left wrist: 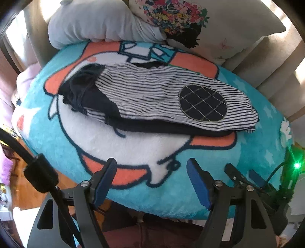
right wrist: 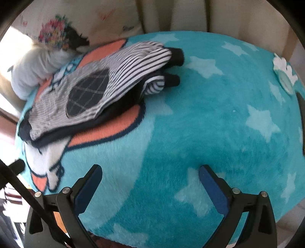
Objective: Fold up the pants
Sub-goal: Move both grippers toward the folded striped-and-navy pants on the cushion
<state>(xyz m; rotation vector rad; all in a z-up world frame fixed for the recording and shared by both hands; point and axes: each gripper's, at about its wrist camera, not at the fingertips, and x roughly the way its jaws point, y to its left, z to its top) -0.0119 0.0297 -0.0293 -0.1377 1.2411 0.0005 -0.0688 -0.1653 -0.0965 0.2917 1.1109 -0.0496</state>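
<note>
The striped navy-and-white pants [left wrist: 152,97] lie folded on the turquoise plush blanket [left wrist: 247,152], with a dark oval knee patch [left wrist: 203,103] on top and the dark waistband at the left. In the right wrist view the pants [right wrist: 95,89] lie at the upper left, dark cuffs [right wrist: 175,57] pointing right. My left gripper [left wrist: 152,169] is open and empty, near the blanket's front edge, short of the pants. My right gripper [right wrist: 150,175] is open and empty over bare blanket, also seen in the left wrist view [left wrist: 242,171].
A grey bundle of cloth [left wrist: 99,22] and a floral pillow [left wrist: 219,24] lie behind the pants against the beige sofa back [right wrist: 171,15]. A white plush appliqué [right wrist: 284,70] sits at the blanket's right edge. Wooden floor [left wrist: 19,171] shows at the left.
</note>
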